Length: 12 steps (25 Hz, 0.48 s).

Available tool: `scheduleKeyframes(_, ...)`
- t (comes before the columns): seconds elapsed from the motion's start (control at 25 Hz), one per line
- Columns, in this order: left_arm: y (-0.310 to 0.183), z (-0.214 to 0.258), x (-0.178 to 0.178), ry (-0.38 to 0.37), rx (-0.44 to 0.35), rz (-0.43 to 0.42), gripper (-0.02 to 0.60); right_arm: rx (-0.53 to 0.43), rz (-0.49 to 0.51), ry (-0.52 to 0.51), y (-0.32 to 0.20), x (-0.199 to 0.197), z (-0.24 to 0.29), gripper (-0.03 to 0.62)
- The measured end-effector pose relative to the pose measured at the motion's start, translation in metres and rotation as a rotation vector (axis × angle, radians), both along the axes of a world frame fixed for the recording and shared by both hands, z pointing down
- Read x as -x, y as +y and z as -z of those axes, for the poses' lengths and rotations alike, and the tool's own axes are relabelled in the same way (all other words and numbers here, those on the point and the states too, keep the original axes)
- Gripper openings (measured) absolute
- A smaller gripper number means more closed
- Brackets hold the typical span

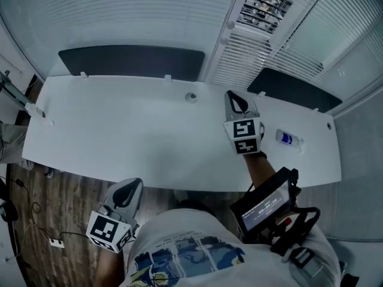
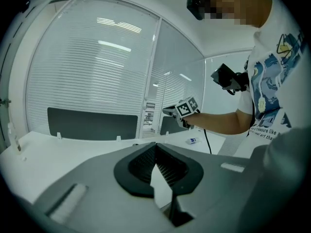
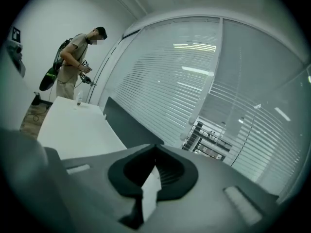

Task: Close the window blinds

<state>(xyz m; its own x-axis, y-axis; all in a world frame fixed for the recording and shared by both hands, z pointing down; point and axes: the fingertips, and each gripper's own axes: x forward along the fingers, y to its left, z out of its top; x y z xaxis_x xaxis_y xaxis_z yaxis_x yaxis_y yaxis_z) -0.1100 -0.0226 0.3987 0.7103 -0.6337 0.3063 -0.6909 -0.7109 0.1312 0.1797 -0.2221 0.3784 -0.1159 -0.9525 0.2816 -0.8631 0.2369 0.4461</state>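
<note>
Since the right gripper (image 1: 233, 95) is out over the white desk (image 1: 119, 136) with its nose aimed at the window, we mark it as the nearer one. Its jaws are clenched tip to tip, nothing between them. The left gripper (image 1: 133, 187) hangs low by the torso, also clenched and empty. The window blinds (image 1: 239, 64) lie ahead and up, past the desk's far edge, slats running sideways. The left panel looks flat shut. The panel ahead of the right gripper has a gap (image 1: 263, 5) showing a building outside. Two small knobs (image 1: 230, 24) by the post may be cord pulls, we can't tell. We judge the reach goes forward and up.
</note>
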Motion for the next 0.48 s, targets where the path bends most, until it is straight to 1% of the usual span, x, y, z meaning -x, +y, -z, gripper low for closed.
scheduleKeyframes(0.28,0.036,-0.005,0.023,0.002,0.006,-0.057,0.003,0.050,-0.036,-0.093,0.096,0.037,-0.019,0.003)
scheduleKeyframes(0.48,0.063,-0.009,0.038,0.002,0.009,-0.103,0.003,0.088,-0.049,-0.130,0.159,0.061,-0.027,0.003)
